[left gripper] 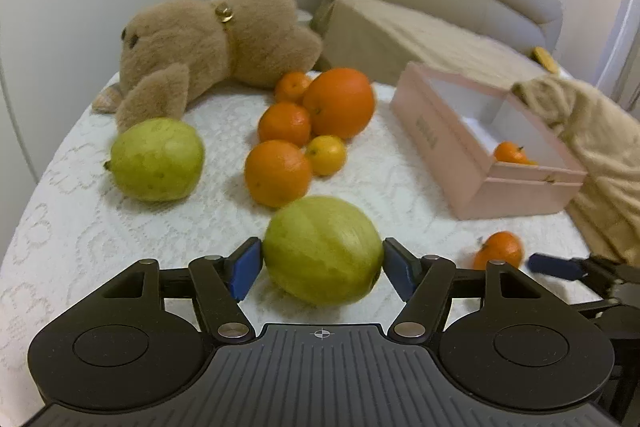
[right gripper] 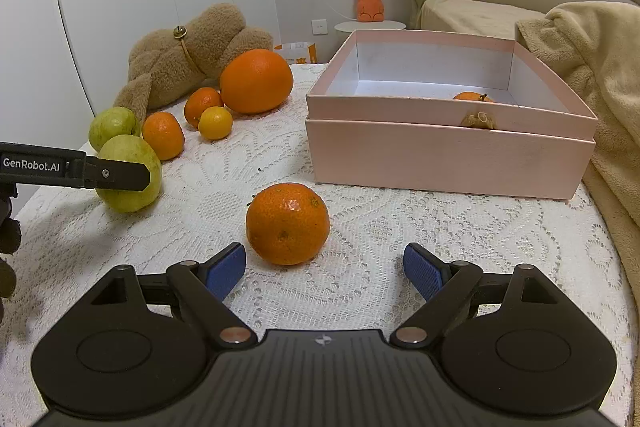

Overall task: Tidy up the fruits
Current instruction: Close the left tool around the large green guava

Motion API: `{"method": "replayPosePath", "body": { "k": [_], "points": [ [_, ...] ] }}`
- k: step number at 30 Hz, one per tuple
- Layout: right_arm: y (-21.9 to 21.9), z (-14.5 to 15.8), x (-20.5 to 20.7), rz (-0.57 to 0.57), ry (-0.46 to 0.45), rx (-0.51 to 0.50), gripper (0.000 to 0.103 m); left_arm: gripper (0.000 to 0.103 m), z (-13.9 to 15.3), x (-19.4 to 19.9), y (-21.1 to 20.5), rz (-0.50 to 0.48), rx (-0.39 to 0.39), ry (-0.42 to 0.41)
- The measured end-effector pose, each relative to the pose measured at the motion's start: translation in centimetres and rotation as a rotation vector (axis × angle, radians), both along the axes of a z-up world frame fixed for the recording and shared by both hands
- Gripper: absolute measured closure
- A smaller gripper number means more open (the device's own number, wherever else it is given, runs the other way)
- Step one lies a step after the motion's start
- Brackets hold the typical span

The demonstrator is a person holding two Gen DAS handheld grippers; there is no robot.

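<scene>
1. Left wrist view: I am looking along the left gripper (left gripper: 322,269), whose blue pads are sitting against both sides of a green guava (left gripper: 322,251), so I am reading it as gripping that fruit on the white lace tablecloth (left gripper: 72,227).
2. A second guava (left gripper: 157,159) is lying well apart to the upper left, just in front of the brown plush toy (left gripper: 212,47).
3. Right beyond the gripped guava a cluster is crowding the way: three tangerines (left gripper: 277,173), a small yellow citrus (left gripper: 326,155) and a big orange (left gripper: 339,103), all touching or nearly so.
4. The pink box (left gripper: 440,143) is standing to the right with one tangerine inside; a beige blanket (left gripper: 592,147) is hanging over its far corner.
5. A loose tangerine (left gripper: 502,249) is lying near the right finger, and a blue tip of the other tool is poking in beside it.
6. Right wrist view: the right gripper (right gripper: 324,273) is hovering with its jaws spread wide and nothing between them.
7. The loose tangerine (right gripper: 287,223) is sitting just ahead of its left finger, not touched.
8. The pink box (right gripper: 448,155) is standing beyond it, open, with a tangerine (right gripper: 472,96) peeking over the front wall.
9. At the left, the left gripper's (right gripper: 146,177) black finger is crossing the guava (right gripper: 130,173), with the other fruit behind.
</scene>
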State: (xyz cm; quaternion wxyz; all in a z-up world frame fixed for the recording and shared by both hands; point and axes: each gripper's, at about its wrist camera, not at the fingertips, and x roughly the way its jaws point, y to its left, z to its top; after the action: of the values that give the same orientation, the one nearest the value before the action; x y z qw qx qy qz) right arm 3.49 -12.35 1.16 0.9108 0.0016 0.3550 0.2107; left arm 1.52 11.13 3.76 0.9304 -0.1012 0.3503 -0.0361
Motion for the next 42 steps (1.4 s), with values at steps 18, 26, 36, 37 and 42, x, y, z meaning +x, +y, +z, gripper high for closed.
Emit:
{"method": "replayPosePath", "body": {
  "k": [18,26,36,37,42],
  "points": [
    [0.0,0.0,0.0,0.0,0.0,0.0,0.016,0.033,0.9,-0.2,0.6,0.045,0.152,-0.067],
    [0.0,0.0,0.0,0.0,0.0,0.0,0.016,0.034,1.9,-0.9,3.2,0.141,0.133,-0.09],
    [0.0,-0.1,0.0,0.001,-0.001,-0.002,0.016,0.033,1.0,-2.0,0.4,-0.01,0.054,-0.012],
    [0.0,-0.1,0.0,0.001,-0.001,-0.003,0.016,0.033,0.9,-2.0,0.2,-0.016,0.043,-0.003],
    [-0.1,-0.1,0.0,0.001,-0.001,-0.003,0.016,0.033,-0.5,-1.6,-0.1,-0.016,0.01,0.057]
  ]
}}
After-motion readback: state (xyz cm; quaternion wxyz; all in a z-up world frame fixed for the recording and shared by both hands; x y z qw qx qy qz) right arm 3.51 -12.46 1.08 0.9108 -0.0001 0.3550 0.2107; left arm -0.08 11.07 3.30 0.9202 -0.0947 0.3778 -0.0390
